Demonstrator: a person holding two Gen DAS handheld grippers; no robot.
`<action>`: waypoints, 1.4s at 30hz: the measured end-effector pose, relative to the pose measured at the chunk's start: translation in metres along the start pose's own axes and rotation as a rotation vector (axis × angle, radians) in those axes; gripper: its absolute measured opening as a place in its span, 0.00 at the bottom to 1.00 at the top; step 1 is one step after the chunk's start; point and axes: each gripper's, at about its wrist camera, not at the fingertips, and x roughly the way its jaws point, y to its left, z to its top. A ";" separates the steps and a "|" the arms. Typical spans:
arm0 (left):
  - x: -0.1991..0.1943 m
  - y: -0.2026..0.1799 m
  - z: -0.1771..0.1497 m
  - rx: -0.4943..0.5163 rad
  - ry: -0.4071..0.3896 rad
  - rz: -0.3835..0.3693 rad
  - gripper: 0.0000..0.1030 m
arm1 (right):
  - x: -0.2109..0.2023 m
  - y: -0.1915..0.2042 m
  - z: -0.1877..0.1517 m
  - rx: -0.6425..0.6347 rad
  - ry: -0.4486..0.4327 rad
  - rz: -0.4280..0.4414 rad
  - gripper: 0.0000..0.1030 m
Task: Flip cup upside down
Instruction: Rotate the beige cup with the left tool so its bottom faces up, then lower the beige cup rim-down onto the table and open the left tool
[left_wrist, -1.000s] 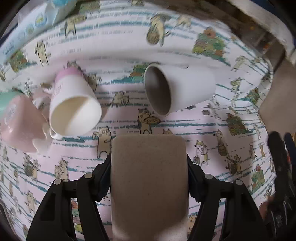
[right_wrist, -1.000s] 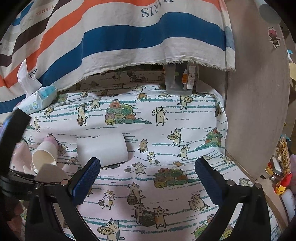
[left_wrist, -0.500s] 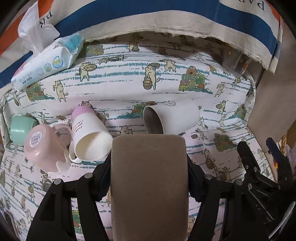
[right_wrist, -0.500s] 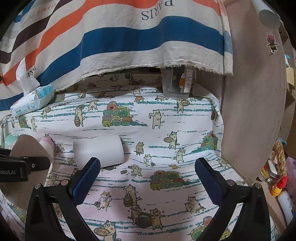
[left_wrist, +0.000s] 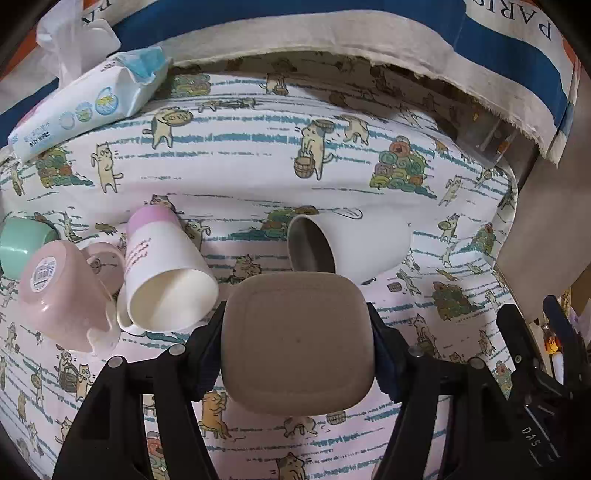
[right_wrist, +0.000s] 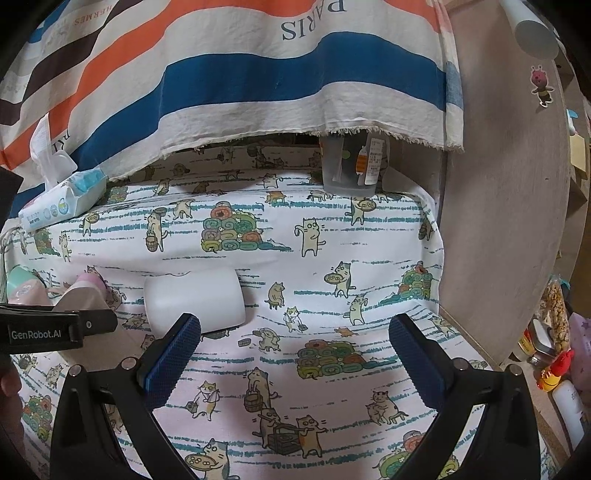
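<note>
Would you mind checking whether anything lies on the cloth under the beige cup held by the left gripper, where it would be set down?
Nothing visible does: the beige cup sits in the left gripper above bare patterned cloth, with the white cup lying beyond it.

Beige cup (left_wrist: 297, 343) hides white cup's (left_wrist: 354, 245) lower rim

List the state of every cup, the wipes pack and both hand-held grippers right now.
Beige square cup: clamped in left hand-held gripper, base facing camera.
White cylindrical cup: on its side, mouth toward camera.
Cream cup with pink base: on its side.
Pink mug: tipped over, base showing.
Mint green cup: partly hidden.
Wipes pack: flap open.
Right hand-held gripper: open, empty.
</note>
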 end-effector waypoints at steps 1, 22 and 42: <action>-0.003 0.000 -0.001 0.001 -0.023 -0.002 0.64 | 0.000 0.000 0.000 0.001 0.000 0.001 1.00; -0.005 -0.010 -0.011 0.122 -0.057 0.041 0.64 | 0.001 0.003 -0.002 -0.024 -0.006 -0.022 1.00; -0.056 0.001 -0.022 0.212 -0.365 0.050 0.92 | -0.004 0.003 -0.002 -0.008 -0.027 0.007 1.00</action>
